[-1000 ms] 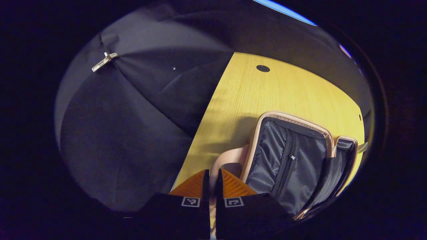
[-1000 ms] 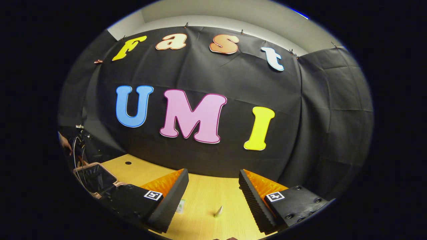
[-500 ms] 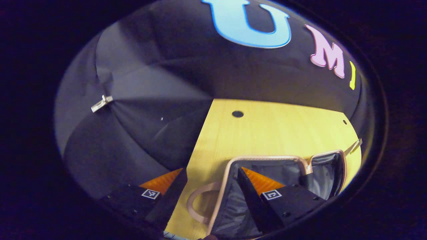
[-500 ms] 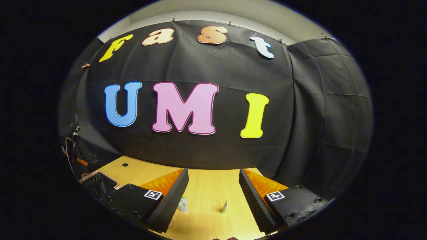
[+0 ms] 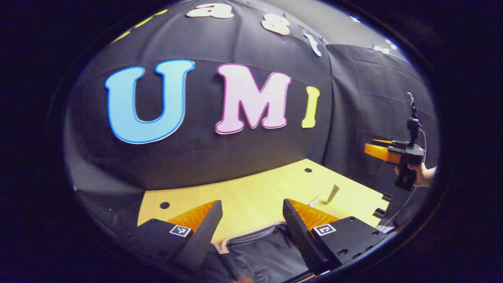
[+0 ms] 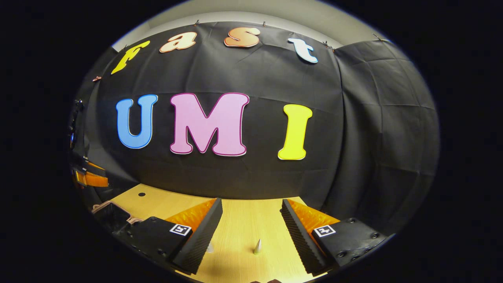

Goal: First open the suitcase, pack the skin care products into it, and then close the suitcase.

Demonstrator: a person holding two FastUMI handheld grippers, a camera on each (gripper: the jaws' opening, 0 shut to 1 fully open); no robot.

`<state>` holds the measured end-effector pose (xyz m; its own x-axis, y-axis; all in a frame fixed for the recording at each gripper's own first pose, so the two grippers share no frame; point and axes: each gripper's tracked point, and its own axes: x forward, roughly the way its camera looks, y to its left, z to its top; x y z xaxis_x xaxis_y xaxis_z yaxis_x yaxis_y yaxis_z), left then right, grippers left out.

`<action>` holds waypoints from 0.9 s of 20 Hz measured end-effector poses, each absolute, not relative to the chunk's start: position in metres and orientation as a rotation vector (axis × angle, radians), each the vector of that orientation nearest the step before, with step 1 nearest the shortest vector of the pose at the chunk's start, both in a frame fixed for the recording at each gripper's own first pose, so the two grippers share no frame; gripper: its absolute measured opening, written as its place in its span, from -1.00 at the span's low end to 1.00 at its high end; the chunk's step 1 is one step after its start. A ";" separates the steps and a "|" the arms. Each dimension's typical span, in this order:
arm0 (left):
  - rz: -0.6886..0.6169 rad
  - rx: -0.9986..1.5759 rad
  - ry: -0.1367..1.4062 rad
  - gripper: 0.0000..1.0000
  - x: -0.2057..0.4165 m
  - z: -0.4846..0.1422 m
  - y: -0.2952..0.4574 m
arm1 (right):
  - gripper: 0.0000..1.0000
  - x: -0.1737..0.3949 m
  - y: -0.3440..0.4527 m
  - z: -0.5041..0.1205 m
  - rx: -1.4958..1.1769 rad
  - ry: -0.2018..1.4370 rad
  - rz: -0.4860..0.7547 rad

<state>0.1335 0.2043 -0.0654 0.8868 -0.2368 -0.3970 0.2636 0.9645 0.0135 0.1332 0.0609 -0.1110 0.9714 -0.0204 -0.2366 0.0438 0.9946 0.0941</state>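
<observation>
In the left gripper view the open suitcase lies at six o'clock, its dark lining and pale rim partly covered by the left gripper, whose fingers stand wide apart and hold nothing. At three o'clock in that view the right gripper hangs in the air above the table's far corner, a hand around its handle. From this side angle its opening is hard to judge.

The right gripper view settles that: the right gripper shows its fingers spread wide and empty over the yellow table. Between them stands a small silvery skin care tube; a second pale item peeks out beside the left-hand finger, mostly hidden, probably another tube. At eight o'clock a corner of the suitcase is cut off by the edge, with the left gripper above it at nine o'clock.

The left gripper view shows a tube upright on the table at four o'clock, with a smaller pale piece just beside it.
</observation>
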 end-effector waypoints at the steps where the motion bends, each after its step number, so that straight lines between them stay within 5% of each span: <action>1: -0.305 0.064 0.436 0.94 0.138 -0.085 0.177 | 0.93 0.132 0.059 -0.111 0.098 0.236 -0.028; 7: -0.481 0.106 0.679 0.96 0.172 -0.182 0.066 | 0.93 0.109 0.044 -0.126 0.066 0.273 0.002; 18: -0.341 0.170 1.000 0.95 0.240 -0.337 0.043 | 0.93 0.057 -0.002 -0.196 -0.019 0.457 0.001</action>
